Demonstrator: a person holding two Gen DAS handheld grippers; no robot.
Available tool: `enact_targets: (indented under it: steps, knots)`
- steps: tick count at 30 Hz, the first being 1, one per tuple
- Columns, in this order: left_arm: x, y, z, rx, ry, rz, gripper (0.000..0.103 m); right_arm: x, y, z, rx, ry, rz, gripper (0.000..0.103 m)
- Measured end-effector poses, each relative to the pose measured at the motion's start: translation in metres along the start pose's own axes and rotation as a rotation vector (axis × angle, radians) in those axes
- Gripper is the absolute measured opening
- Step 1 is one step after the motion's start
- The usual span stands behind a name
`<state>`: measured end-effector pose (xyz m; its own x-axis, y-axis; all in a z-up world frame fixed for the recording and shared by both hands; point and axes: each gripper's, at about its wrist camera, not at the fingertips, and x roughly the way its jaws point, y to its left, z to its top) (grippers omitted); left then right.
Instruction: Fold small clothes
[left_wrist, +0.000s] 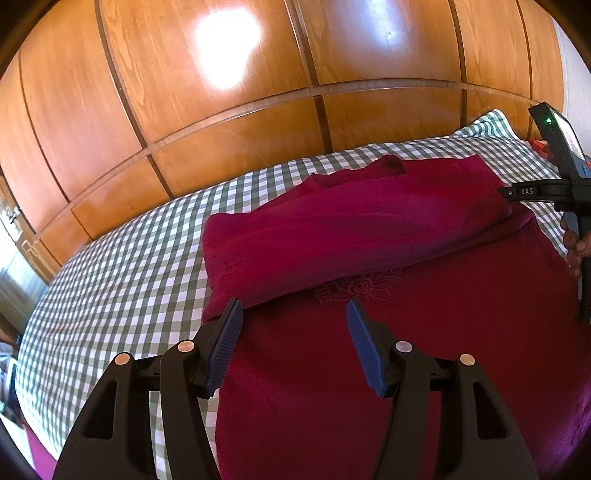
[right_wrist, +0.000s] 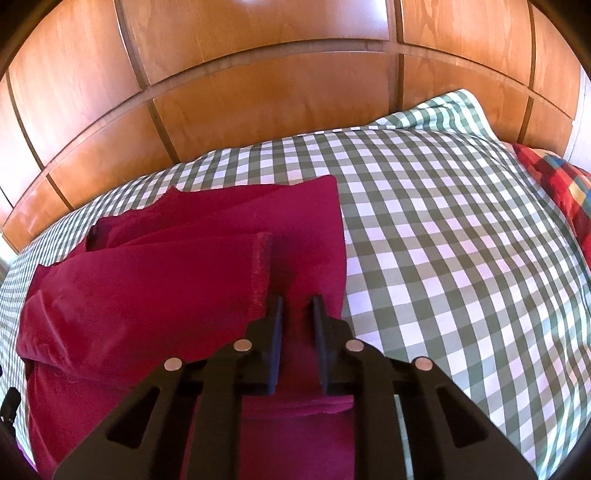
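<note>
**Inspector:** On the bed (right_wrist: 443, 258), what lies on the checked cover?

**Assistant:** A crimson garment (left_wrist: 369, 229) of soft, napped fabric. It lies flat on the green-and-white gingham cover, with one thick fold laid across its upper part in a long padded band. Stitched floral embroidery shows on the flat panel just below that fold.

**Inspector:** Left gripper?

**Assistant:** The left gripper (left_wrist: 293, 314) hangs over the garment's lower panel, near the fold's edge. Its blue ribbed fingers (left_wrist: 229, 332) stand well apart, released, with nothing between them.

**Inspector:** Right gripper?

**Assistant:** The right gripper (right_wrist: 297, 299) sits at the garment's edge nearest the bare gingham. Its dark fingers (right_wrist: 275, 332) are drawn close together with red cloth between them; whether the pads actually pinch the cloth cannot be told. A ribbed hem strip runs just beside the left finger.

**Inspector:** Surroundings?

**Assistant:** Glossy wooden panelling (left_wrist: 221, 110) with dark grooves rises behind the bed. A red patchwork cushion (right_wrist: 554, 184) lies at the bed's far corner, well apart from the garment.
</note>
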<state>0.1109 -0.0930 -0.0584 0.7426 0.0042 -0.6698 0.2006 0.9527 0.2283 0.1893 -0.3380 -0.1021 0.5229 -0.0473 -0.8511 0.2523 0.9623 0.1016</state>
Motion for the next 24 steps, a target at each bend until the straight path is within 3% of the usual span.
enact_targets:
  steps: [7, 13, 15, 17, 19, 20, 21, 22, 24]
  knots:
    - [0.007, 0.002, 0.002, -0.01, 0.004, 0.0, 0.058, 0.004, -0.001, 0.0, -0.012, 0.001, -0.011, 0.015]
    - [0.027, 0.034, 0.018, -0.146, 0.007, -0.014, 0.058, 0.014, -0.003, -0.001, -0.023, 0.008, -0.051, 0.015]
    - [0.051, 0.045, 0.02, -0.17, 0.06, 0.01, 0.058, 0.019, -0.006, -0.003, -0.023, 0.002, -0.066, 0.019]
    - [0.087, 0.059, 0.014, -0.204, 0.173, 0.032, 0.058, 0.022, -0.011, -0.005, -0.01, -0.007, -0.055, 0.021]
    - [0.111, 0.076, 0.001, -0.294, 0.236, -0.041, 0.06, 0.022, -0.011, -0.006, -0.013, -0.011, -0.057, 0.022]
    - [0.112, 0.083, -0.003, -0.34, 0.228, -0.068, 0.063, 0.021, -0.01, -0.005, -0.015, -0.01, -0.059, 0.022]
    - [0.11, 0.088, -0.004, -0.363, 0.223, -0.077, 0.065, 0.02, -0.011, -0.005, -0.012, -0.006, -0.063, 0.024]
    - [0.107, 0.091, -0.005, -0.376, 0.219, -0.084, 0.065, 0.02, -0.012, -0.004, -0.006, -0.001, -0.072, 0.039]
    - [0.096, 0.095, -0.007, -0.397, 0.21, -0.077, 0.065, 0.016, -0.019, -0.003, 0.034, 0.008, -0.066, 0.044]
